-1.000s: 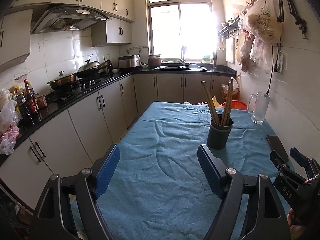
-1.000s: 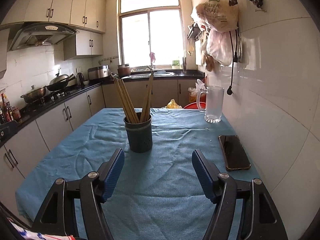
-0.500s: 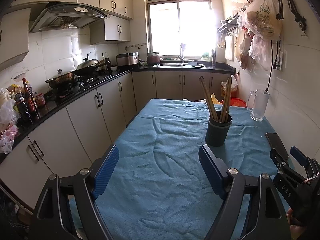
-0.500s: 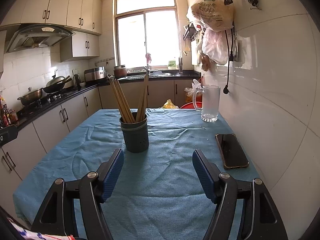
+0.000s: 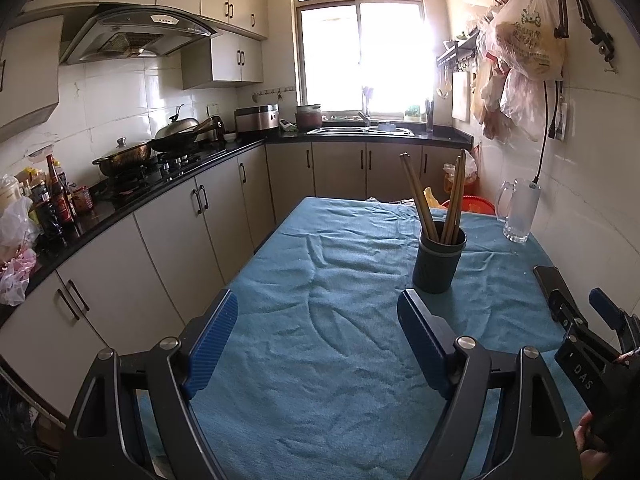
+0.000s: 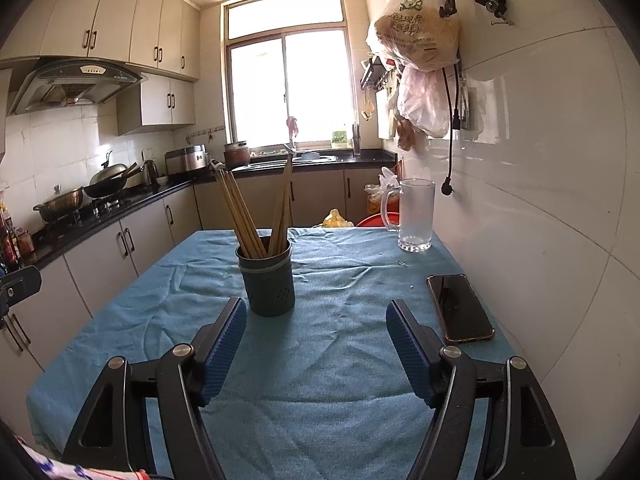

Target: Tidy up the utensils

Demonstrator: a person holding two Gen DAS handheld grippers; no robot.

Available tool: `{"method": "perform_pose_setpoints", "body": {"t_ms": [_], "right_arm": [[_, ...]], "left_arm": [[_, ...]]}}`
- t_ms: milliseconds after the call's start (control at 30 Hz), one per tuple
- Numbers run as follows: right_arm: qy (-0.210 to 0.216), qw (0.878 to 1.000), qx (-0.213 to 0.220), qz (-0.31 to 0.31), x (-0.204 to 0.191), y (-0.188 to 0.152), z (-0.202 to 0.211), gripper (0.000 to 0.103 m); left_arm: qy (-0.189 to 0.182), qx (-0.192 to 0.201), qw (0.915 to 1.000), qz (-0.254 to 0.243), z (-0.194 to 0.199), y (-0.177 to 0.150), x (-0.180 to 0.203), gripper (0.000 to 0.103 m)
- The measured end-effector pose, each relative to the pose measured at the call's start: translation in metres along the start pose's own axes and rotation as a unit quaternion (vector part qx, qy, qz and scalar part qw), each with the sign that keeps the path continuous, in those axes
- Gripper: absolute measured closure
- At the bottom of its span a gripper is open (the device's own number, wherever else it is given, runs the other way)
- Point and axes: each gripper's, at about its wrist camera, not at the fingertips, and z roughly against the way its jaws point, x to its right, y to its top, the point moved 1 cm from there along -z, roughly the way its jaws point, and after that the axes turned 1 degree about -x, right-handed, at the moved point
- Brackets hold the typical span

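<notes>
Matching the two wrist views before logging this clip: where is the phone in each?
Left wrist: the phone is at the right edge, partly hidden behind the right gripper.
Right wrist: the phone lies in full view, right of centre, flat on the cloth near the wall.
Shared landmark: the chopstick holder, left of the phone in both.

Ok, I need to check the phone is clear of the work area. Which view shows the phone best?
The right wrist view: the whole phone lies flat, screen up, on the blue cloth near the tiled wall. In the left wrist view only its far end shows; the right hand-held gripper covers the rest.
</notes>
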Motion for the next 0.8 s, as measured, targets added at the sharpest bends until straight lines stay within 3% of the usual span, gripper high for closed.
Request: {"method": "perform_pose_setpoints", "body": {"t_ms": [367, 800], "right_arm": [[0.001, 1.000, 0.004, 0.014, -0.007, -0.002, 0.004, 0.026], [0.005, 1.000, 0.002, 0.025, -0.016, -0.005, 0.000, 0.023]], "left_arm": [[0.017, 0.018, 0.9997, 0.007, 0.009, 0.002, -0.005, 0.022], [0.026, 0.007, 0.9995, 0.013, 0.001, 0.000, -0.011, 0.021]]}}
